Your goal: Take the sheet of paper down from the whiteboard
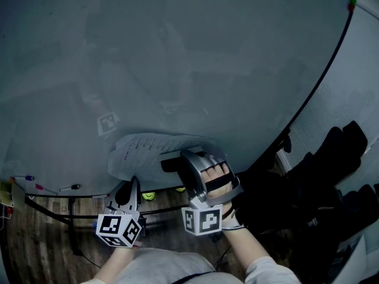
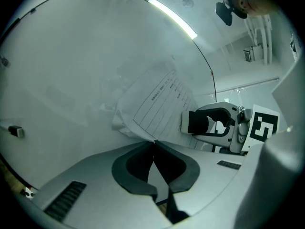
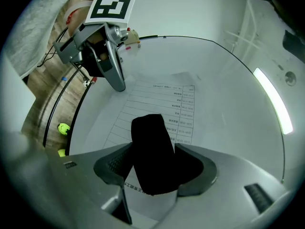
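A printed sheet of paper [image 1: 148, 149] lies crumpled against the whiteboard [image 1: 177, 52], low on the board. My left gripper [image 1: 132, 183] is under its lower left corner. In the left gripper view its jaws [image 2: 154, 144] meet on the corner of the sheet [image 2: 159, 104]. My right gripper [image 1: 179, 162] points at the sheet's right part and is shut on a black block [image 1: 170, 165]. In the right gripper view that block [image 3: 148, 142] fills the gap between the jaws [image 3: 152, 150], with the sheet [image 3: 162, 104] behind it.
The board's ledge holds markers [image 1: 35, 186] at the lower left. A square marker tag [image 1: 107, 123] is stuck on the board above the sheet. Dark bulky things [image 1: 331, 176] stand at the right. Wood floor and yellow-green objects [image 1: 148, 196] show below the board.
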A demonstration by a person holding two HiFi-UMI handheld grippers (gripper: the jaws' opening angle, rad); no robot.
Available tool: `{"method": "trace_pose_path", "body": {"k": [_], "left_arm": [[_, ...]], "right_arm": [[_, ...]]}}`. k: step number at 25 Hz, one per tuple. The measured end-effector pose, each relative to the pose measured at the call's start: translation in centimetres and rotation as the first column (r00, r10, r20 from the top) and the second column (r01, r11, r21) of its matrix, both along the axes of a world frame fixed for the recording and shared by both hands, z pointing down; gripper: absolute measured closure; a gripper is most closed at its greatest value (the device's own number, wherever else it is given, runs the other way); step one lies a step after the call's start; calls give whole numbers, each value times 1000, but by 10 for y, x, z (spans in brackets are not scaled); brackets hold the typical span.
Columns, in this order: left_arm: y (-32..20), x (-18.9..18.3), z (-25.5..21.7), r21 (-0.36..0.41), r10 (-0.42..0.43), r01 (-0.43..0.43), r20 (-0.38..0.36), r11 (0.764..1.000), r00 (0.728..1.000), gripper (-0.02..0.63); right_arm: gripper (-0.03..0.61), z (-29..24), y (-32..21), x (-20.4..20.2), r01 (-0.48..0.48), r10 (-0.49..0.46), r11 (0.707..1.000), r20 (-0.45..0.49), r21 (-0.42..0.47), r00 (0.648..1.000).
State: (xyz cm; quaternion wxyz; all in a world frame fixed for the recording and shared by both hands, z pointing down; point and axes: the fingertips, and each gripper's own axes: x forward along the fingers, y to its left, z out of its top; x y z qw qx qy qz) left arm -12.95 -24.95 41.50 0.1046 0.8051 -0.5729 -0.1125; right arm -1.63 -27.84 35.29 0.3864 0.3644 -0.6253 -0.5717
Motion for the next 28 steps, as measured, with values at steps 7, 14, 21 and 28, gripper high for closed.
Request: {"method": "trace_pose_path", "body": {"k": [7,14,21,28], "left_arm": [[4,-1,-4,8,1,-1,-11,1000,1000,598],[4,-8,-9,22,-17,18,-31,1000,999,598],[8,-23,-1,-1,-44,44,-65,999,997,598],[11,-27,-4,9,-49,50,-74,999,996,598]], "right_arm": [[312,1,1,1,-10,11,1000,-33,6,999],[314,4,3,4,-11,11,1000,-38,-10,999],[316,9,0,5,-42,41,999,-32,-33,999],[318,12,-4,8,-62,61,997,-24,-51,998]]}}
